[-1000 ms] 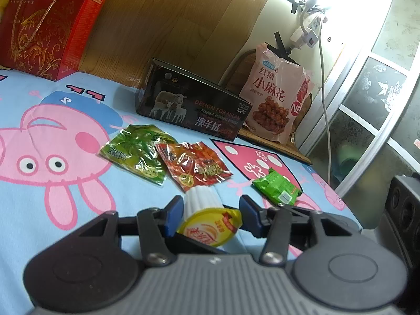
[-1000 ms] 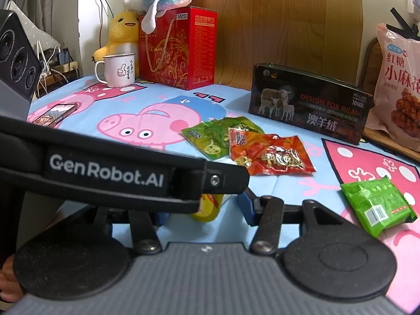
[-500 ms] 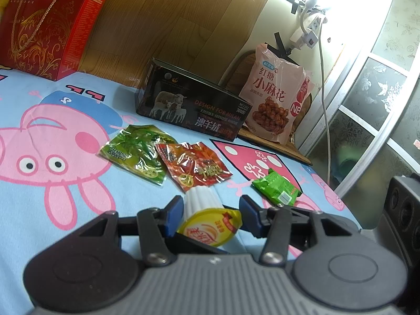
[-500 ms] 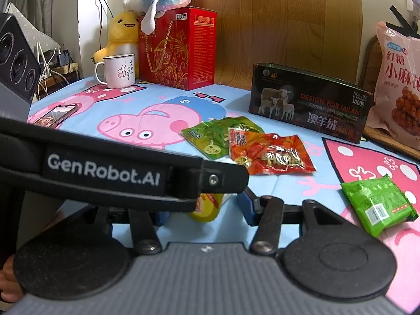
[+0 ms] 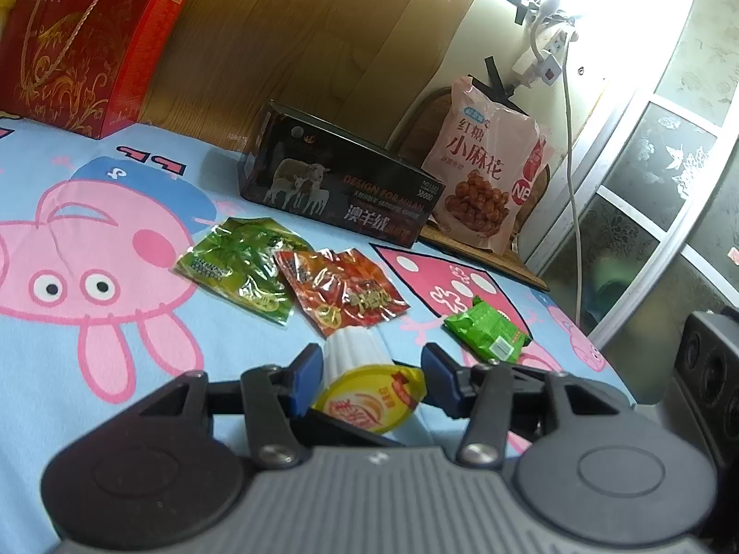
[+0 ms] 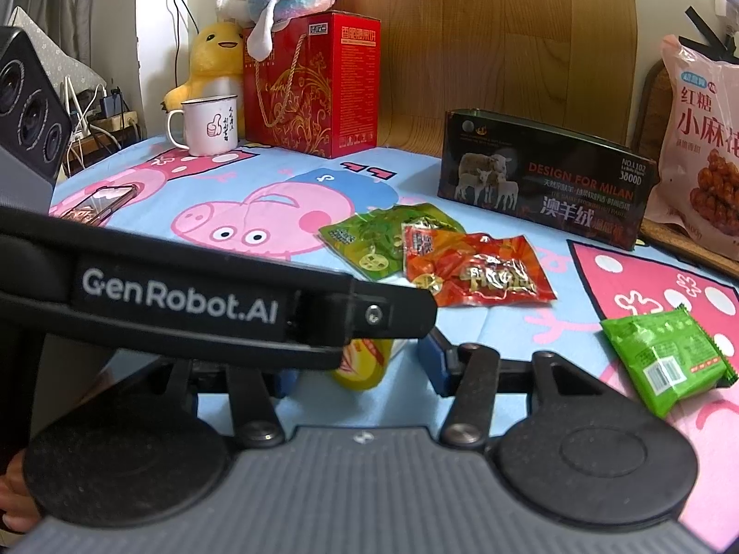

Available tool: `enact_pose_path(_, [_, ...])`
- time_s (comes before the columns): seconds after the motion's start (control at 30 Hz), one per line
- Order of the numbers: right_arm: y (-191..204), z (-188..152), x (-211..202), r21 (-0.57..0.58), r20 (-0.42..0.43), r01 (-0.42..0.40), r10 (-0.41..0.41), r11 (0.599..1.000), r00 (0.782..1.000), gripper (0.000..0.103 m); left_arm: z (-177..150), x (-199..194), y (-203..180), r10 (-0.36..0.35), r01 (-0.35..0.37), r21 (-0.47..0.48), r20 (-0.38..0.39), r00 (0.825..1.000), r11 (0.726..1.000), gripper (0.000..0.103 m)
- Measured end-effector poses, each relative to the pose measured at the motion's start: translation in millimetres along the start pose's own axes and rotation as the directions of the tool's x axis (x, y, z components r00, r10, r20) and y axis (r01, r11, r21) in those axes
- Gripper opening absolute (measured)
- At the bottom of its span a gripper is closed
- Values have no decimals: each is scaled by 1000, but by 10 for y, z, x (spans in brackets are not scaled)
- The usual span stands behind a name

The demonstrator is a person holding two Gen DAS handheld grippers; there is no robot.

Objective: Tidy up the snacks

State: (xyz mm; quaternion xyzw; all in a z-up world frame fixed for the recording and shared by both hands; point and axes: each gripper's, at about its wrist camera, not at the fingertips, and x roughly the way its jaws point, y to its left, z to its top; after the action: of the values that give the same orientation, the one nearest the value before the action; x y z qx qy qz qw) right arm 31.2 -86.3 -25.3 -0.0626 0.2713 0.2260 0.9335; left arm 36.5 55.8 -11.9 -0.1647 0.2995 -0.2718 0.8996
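A jelly cup (image 5: 365,392) with a white ribbed body and a yellow lid lies lid-first between the blue pads of my left gripper (image 5: 372,355), which is shut on it just above the cartoon tablecloth (image 5: 92,369). In the right wrist view the left gripper's black side bar (image 6: 184,295) crosses in front, with the jelly cup (image 6: 365,364) under its tip. My right gripper (image 6: 358,364) stands open behind it, apart from the cup. Ahead lie a green snack packet (image 5: 240,267), a red snack packet (image 5: 342,295) overlapping it, and a small green packet (image 5: 485,332) to the right.
A black tin box (image 5: 342,194) and a pink snack bag (image 5: 485,180) stand at the back, with a red gift box (image 6: 309,87), plush toys, a white mug (image 6: 208,124) and a phone (image 6: 101,201) at the left. A cable (image 5: 572,184) hangs at the right.
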Motion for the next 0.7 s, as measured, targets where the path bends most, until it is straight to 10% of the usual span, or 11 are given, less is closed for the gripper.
enact_pose_path(0.7, [6,-11,-10,-2,9,3,-3,1000,1000,55,-9,-15,-4,-7,7,13,18,1000,1000,47])
